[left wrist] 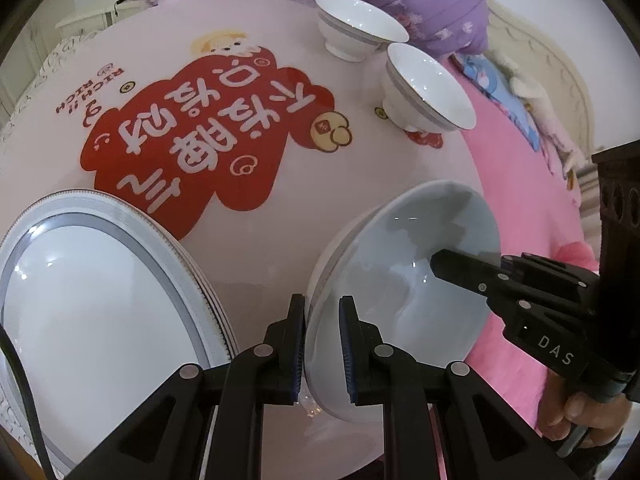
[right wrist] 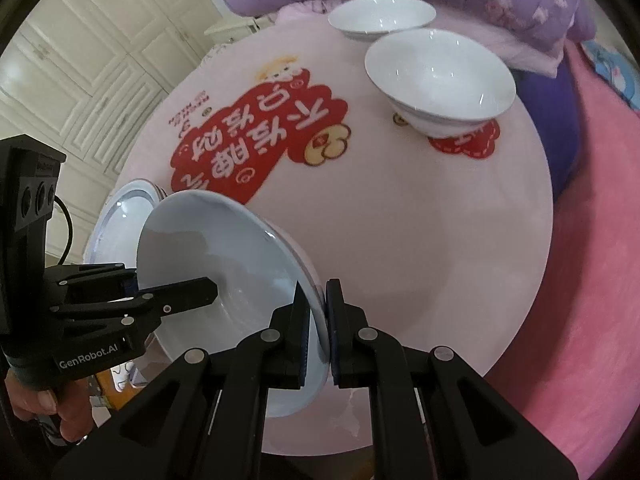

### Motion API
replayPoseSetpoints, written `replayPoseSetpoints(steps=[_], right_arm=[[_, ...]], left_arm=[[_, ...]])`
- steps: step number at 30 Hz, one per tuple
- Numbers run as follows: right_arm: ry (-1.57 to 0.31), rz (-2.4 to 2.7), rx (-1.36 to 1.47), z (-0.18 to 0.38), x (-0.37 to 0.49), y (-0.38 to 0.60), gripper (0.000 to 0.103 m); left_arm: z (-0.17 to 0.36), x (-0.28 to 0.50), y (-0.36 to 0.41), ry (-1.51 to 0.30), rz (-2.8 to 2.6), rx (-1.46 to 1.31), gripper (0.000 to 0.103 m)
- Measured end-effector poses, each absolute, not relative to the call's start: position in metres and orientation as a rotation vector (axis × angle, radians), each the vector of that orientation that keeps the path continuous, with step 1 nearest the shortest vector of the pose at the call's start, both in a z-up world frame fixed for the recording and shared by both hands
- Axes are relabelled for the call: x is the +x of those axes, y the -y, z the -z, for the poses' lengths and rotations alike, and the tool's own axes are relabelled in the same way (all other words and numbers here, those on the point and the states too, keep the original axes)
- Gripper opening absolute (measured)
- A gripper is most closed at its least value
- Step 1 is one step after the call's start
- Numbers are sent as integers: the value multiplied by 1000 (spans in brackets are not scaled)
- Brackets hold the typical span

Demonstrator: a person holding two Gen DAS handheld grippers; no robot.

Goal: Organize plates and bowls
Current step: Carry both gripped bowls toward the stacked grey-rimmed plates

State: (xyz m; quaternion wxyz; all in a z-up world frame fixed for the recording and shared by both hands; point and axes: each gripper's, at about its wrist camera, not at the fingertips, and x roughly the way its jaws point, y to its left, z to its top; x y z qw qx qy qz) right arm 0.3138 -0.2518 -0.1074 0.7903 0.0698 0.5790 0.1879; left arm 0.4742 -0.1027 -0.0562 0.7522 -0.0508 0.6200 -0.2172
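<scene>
Left wrist view, plate (left wrist: 400,280): tilted above the round table (left wrist: 280,248), held at two rim points.
Left gripper (left wrist: 322,350): pointing steeply down, closed on near rim.
Right gripper (right wrist: 318,338): closed on opposite rim.
Around: plate stack (left wrist: 100,300) just left; two bowls (left wrist: 428,88) far side, well apart.

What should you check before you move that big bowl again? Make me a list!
1. Left gripper jaws clamped on the big bowl's rim: ok.
2. Right gripper jaws clamped on the opposite rim: ok.
3. Big bowl level: not ok, it is tilted.
4. Stack of plates close beside the big bowl, touching or not: cannot tell.
5. Two small bowls, near one and far one, well away at the table's far side: ok.
6. Whether the big bowl's base rests on the table: cannot tell.
</scene>
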Motion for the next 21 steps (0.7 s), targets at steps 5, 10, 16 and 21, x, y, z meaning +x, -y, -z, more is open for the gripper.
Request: replayPoseSetpoints(steps=[5,10,16,21], right_arm=[[-1245,-402,164,109,320,253,8],[-1244,-400,181,113,327,255,8],[-1236,-394,203,117,332,256,11],[-1221,-391,216,118,333,256,11]], left_arm=[[59,480,107,-1347,460,-101,12],[63,486,109,-1345,456,-107,12],[67,495,110,-1334,454,-112,12],[63,497,109,-1308,452,-105,12]])
